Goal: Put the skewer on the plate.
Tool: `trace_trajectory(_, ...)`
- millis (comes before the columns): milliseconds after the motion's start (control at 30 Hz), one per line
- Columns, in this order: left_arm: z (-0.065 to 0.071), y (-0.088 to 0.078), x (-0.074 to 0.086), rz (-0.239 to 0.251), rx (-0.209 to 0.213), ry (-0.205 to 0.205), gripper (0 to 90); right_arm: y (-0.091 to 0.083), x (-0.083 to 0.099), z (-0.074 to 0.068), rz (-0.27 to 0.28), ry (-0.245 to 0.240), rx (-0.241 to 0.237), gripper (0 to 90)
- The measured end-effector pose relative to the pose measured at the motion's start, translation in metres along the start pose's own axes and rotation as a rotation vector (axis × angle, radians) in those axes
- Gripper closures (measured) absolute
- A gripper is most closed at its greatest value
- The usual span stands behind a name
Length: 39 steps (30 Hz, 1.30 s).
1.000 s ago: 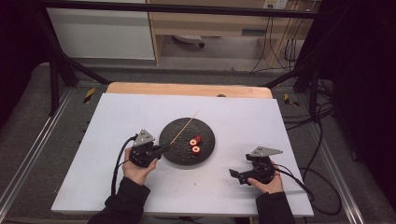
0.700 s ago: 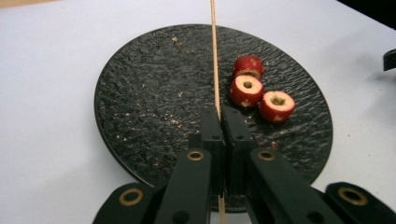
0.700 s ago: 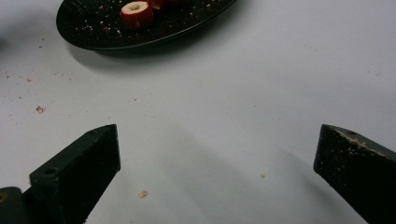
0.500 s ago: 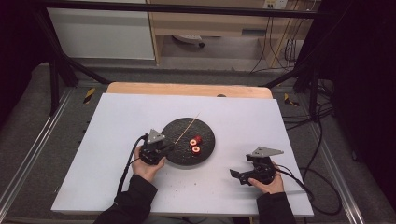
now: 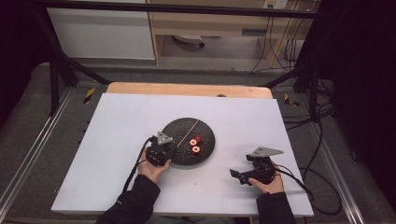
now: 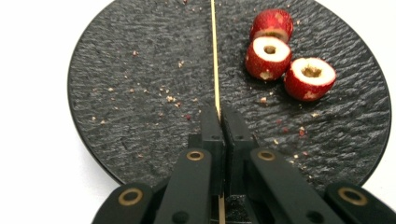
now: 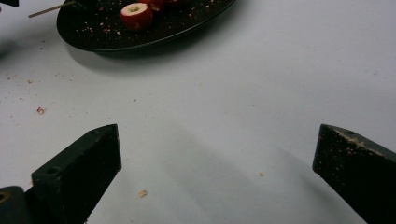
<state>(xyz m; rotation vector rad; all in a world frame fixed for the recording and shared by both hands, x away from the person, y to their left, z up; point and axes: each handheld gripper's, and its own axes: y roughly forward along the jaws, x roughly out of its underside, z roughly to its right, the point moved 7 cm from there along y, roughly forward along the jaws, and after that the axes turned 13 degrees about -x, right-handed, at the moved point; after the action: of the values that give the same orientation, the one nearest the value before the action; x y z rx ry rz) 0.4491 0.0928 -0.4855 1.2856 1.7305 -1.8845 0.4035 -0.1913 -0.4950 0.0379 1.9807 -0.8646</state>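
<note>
A: Report what has changed.

B: The left gripper (image 5: pixel 161 151) has advanced from the table beside the plate (image 6: pixel 116 84) onto its near rim. Its jaws are now closed on the near end of the wooden skewer (image 6: pixel 215 56), which lies across the plate. Judgement: the skewer is secured and ready to lift.

A: The other tool?

B: The right gripper (image 5: pixel 256 171) remains parked on the white table (image 5: pixel 116 121), well apart from the plate, jaws spread wide, holding nothing.

A: Count the items.

B: One plate, one skewer, three cored red fruit pieces (image 6: pixel 289 58) clustered beside the skewer, plus scattered crumbs.
</note>
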Motion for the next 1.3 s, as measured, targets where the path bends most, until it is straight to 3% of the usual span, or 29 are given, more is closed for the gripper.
trace_trajectory(167, 0.001, 0.001, 0.0, 0.005, -0.001, 0.0, 87.9, -0.001, 0.0, 0.0, -0.003, -0.003, 0.003, 2.0)
trace_trajectory(300, 0.0, -0.004, -0.001, 0.011, 0.022, 0.009, 84.2, -0.001, -0.001, 0.0, 0.004, -0.004, 0.002, 2.0)
trace_trajectory(567, -0.016, -0.03, -0.002, 0.065, 0.066, 0.033, 68.0, -0.002, -0.001, 0.0, 0.005, 0.0, 0.002, 1.6)
trace_trajectory(700, -0.026, -0.042, 0.001, 0.085, 0.121, 0.051, 54.4, -0.002, -0.001, -0.001, 0.008, 0.003, 0.001, 1.6)
trace_trajectory(1000, -0.052, -0.055, 0.035, 0.05, 0.138, 0.088, 25.3, -0.002, -0.001, 0.0, 0.007, 0.0, 0.002, 1.1)
trace_trajectory(1133, -0.064, -0.06, 0.052, 0.041, 0.127, 0.088, 16.0, -0.002, -0.001, -0.001, 0.004, 0.002, 0.0, 1.0)
trace_trajectory(1300, -0.078, -0.067, 0.068, 0.037, 0.133, 0.057, 7.3, -0.002, -0.001, -0.001, 0.004, 0.004, -0.002, 0.8)
